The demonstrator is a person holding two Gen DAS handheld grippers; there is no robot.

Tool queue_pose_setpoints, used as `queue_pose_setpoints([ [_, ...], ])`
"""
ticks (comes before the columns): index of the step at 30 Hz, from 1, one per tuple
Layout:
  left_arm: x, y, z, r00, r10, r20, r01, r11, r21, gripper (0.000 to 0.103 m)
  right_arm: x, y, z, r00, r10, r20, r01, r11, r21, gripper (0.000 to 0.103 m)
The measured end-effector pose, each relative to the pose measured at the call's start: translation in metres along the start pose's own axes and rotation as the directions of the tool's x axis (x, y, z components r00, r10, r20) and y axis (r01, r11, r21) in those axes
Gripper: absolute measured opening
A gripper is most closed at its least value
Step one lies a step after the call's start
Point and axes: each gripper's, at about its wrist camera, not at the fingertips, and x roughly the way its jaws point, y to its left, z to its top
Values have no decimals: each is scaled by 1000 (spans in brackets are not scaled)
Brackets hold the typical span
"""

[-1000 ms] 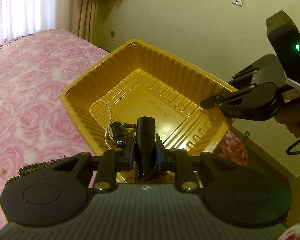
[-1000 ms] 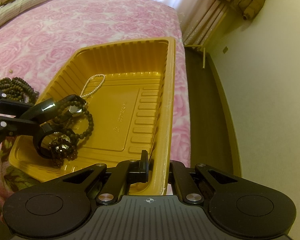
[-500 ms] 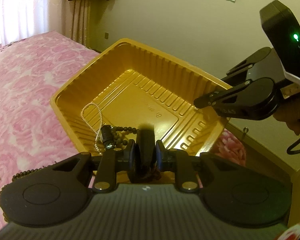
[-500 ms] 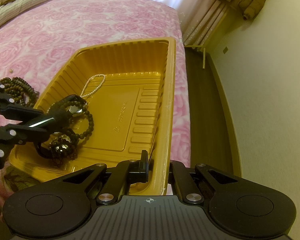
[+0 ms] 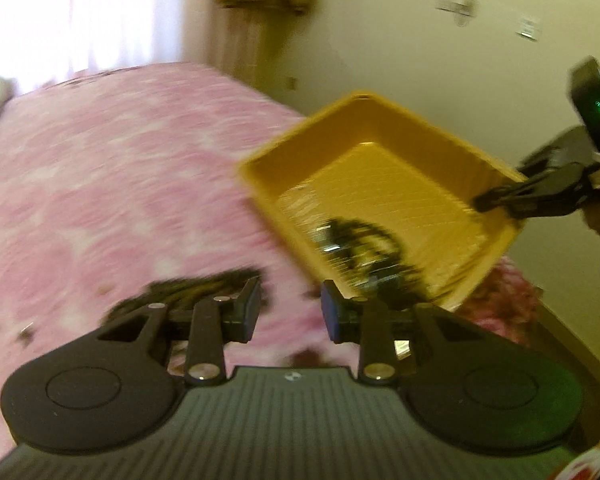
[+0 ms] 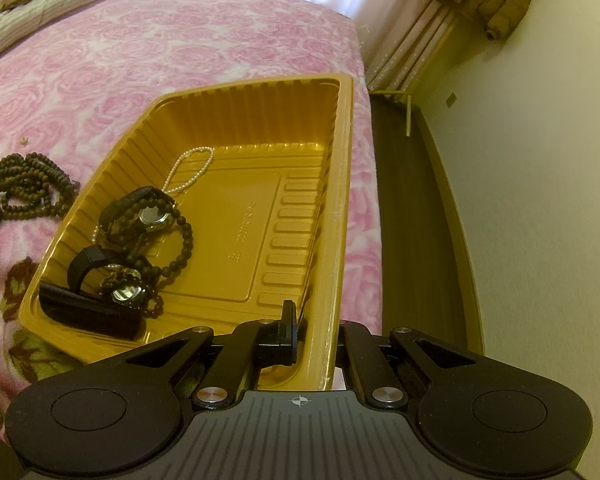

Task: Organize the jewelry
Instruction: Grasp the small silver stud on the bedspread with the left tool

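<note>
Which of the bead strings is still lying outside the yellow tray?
The brown bead strand, heaped on the pink bedspread left of the tray. The white pearl string and dark bead bracelet lie inside it.

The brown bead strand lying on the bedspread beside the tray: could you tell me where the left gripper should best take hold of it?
Grip the brown bead strand where its loops bunch thickest, coming down from above with open jaws. It lies flat on the bedspread, apart from the gold tray, so a side approach would probably only push it.

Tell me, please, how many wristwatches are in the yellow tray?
2: one wristwatch lies near the tray's left wall, tangled with dark beads; the other wristwatch sits nearer the camera, in the corner. Beads could hide more.
</note>
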Motion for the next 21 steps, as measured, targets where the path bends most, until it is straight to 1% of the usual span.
queue_pose_setpoints([
  [2, -10, 17, -9, 999, 53, -2, -53, 998, -24, 30, 0, 1, 0, 1000, 0, -1, 0, 1000, 1, 4],
  [4, -19, 34, -19, 993, 121, -4, -121, 992, -42, 30, 0, 0, 0, 1000, 0, -1, 0, 1000, 0, 4],
  [6, -26, 50, -29, 983, 181, -13, -181, 982, -57, 30, 0, 0, 0, 1000, -1, -1, 1, 1000, 0, 4],
  [10, -35, 83, -43, 958, 284, -28, -286, 954, -91, 30, 0, 1, 0, 1000, -4, -2, 4, 1000, -4, 4],
  [13, -36, 104, -46, 940, 339, -26, -340, 933, -118, 30, -1, 1, 0, 1000, -5, -3, 5, 1000, -6, 4],
  [17, -25, 123, -44, 918, 396, -26, -396, 909, -133, 29, -2, 2, 0, 1000, -7, -5, 7, 1000, -6, 4],
  [18, -20, 126, -43, 914, 406, -25, -405, 905, -131, 29, -1, 1, 1, 1000, -7, -5, 7, 1000, -7, 4],
  [21, -7, 133, -41, 910, 415, -25, -414, 901, -130, 29, -1, -1, 1, 1000, -6, -9, 6, 1000, -8, 4],
])
